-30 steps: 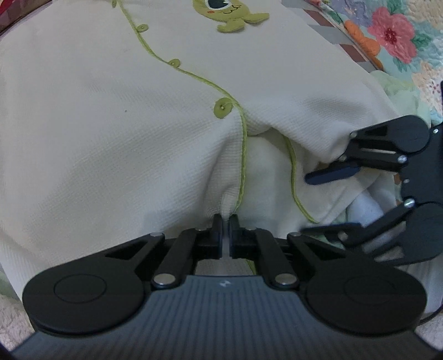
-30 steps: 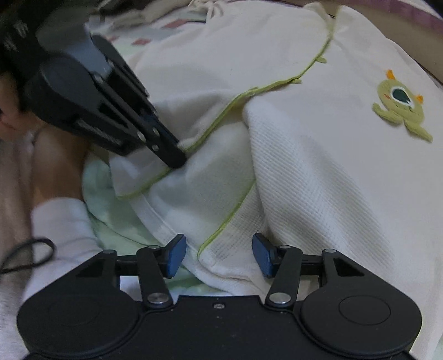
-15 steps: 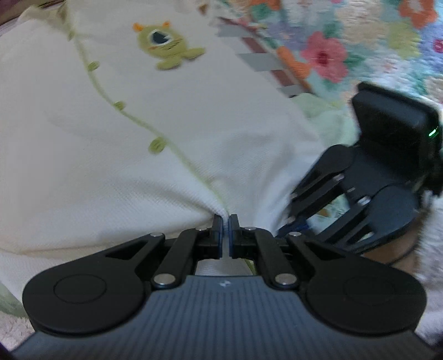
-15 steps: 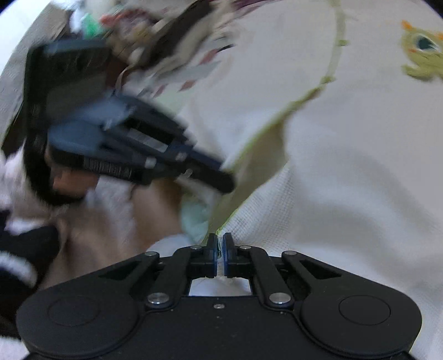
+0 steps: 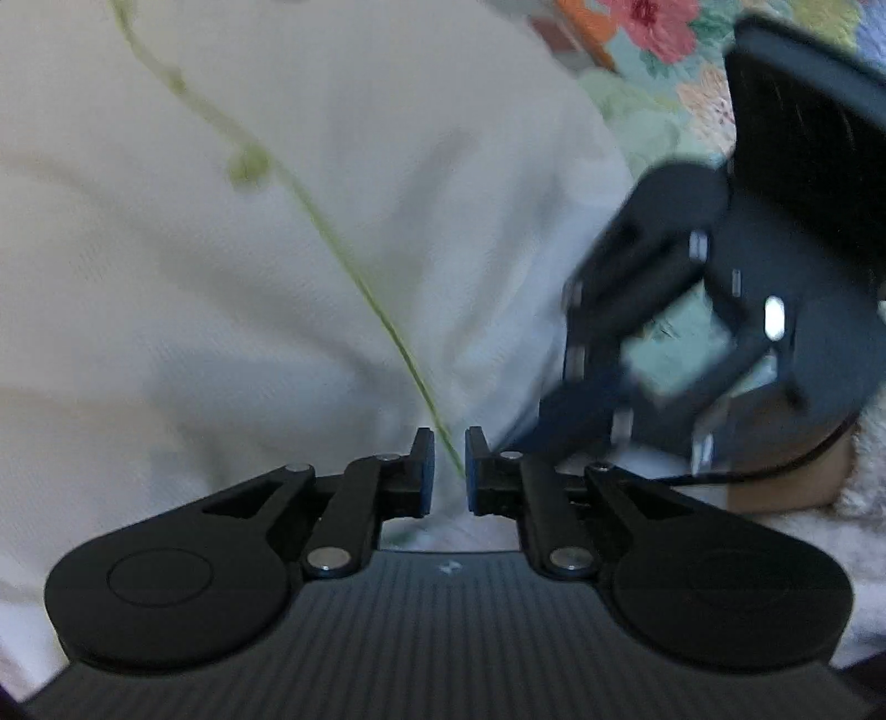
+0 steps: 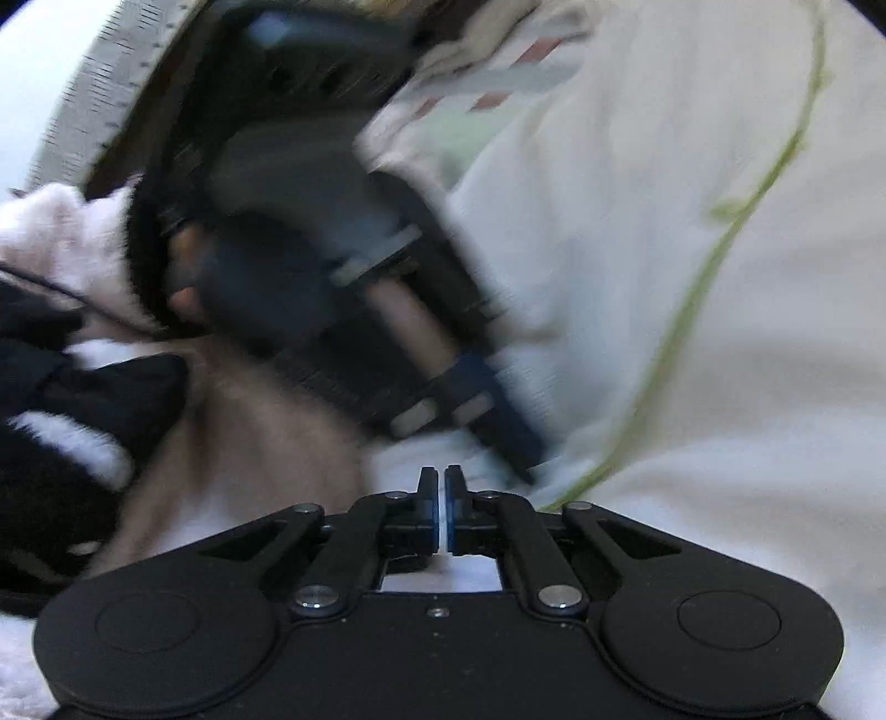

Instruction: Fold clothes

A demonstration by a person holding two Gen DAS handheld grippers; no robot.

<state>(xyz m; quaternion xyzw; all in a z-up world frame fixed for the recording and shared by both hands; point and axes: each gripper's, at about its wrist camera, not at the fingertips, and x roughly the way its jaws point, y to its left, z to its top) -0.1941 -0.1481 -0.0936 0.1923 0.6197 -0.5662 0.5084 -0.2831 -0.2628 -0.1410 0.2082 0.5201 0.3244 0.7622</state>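
A cream baby garment point(image 5: 277, 332) with thin green trim and green buttons fills the left wrist view, lying on the bed. My left gripper point(image 5: 449, 471) stands open by a narrow gap at the garment's near edge, with the green trim line running into that gap. My right gripper point(image 6: 441, 498) is shut on the garment's point(image 6: 692, 166) white hem. Both tools are close together. In the left wrist view the right gripper point(image 5: 531, 432) is blurred, its tips just right of my left fingers. In the right wrist view the left gripper point(image 6: 515, 448) is blurred, just above my right fingers.
A floral quilt point(image 5: 653, 33) lies under and beyond the garment at the upper right. A person's fluffy white-and-black sleeve point(image 6: 55, 238) and hand hold the left tool. A grey and red striped cloth point(image 6: 498, 83) shows past the garment's far edge.
The right gripper closed on the hem within the last second. Both grippers swung with the garment edge, and the monster patch left view. The left jaws have just parted slightly.
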